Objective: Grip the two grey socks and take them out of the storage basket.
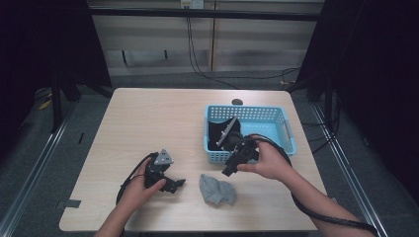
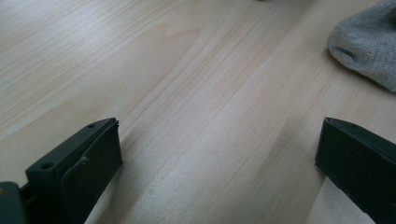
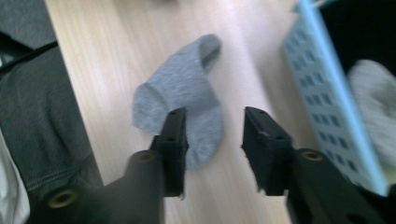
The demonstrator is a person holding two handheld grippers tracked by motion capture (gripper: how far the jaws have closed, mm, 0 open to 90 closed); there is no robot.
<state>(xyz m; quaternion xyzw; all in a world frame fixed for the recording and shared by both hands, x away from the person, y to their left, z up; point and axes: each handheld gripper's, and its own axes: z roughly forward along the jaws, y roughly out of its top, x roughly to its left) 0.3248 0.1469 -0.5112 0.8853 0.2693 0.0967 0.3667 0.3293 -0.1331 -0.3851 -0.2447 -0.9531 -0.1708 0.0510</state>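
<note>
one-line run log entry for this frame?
left gripper: open, resting on table | right gripper: open, empty, above grey sock | basket: dark cloth inside

wall: pale panelled (image 1: 163, 34); floor: grey (image 1: 29, 163); table: light wood (image 1: 148, 118)

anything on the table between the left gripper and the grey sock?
Nothing: bare wood. The high view shows a clear strip of table between the left gripper and the grey sock; the left gripper view shows the same.

The right tool (image 3: 214, 140) hangs open above a grey sock (image 3: 187, 93), beside a blue basket (image 3: 322, 98).
</note>
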